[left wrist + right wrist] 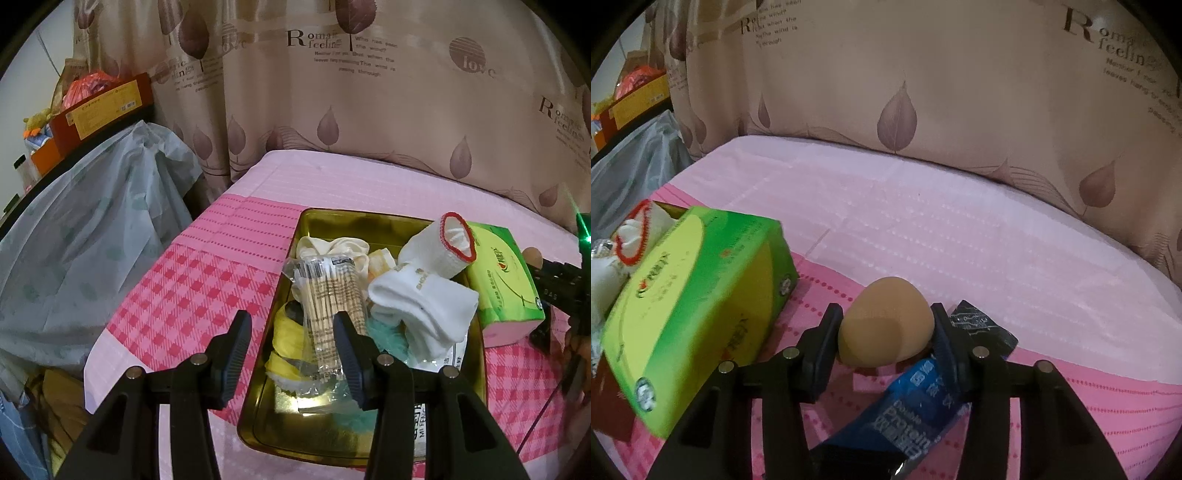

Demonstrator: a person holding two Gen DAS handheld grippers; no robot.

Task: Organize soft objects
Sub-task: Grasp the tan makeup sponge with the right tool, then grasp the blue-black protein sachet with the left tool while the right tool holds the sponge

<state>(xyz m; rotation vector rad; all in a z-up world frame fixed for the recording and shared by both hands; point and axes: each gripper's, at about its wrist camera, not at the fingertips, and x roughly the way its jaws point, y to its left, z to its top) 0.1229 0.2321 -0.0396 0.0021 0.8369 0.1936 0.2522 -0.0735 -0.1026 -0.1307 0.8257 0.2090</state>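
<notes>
Right tongs (884, 334) are clamped on the tan makeup sponge (884, 326), one pad pressed to each side, the egg-shaped sponge sitting just above the pink checked bedspread (960, 240). Under the right-hand finger lies a blue protein wrapper (908, 413), flat on the bed. Just to the left, the green tissue box (694, 295) stands tilted, close beside the sponge but not touching it.

Over on the left wrist view, the left tongs (291, 347) hang spread wide with nothing between the pads, hovering above the near end of the gold metal tray (332, 218). Inside that tray it is crowded: a clear pack of wooden sticks (328, 291) lies lengthwise, a white sock (424, 306) is heaped to its right, a red-trimmed white sock (439, 251) stands open-mouthed behind it, a cream scrunchie (332, 247) is at the back, and a yellow cloth (288, 332) is under the sticks. The tissue box leans against the tray's right rim. A leaf-print curtain (332, 92) hangs behind the bed.
</notes>
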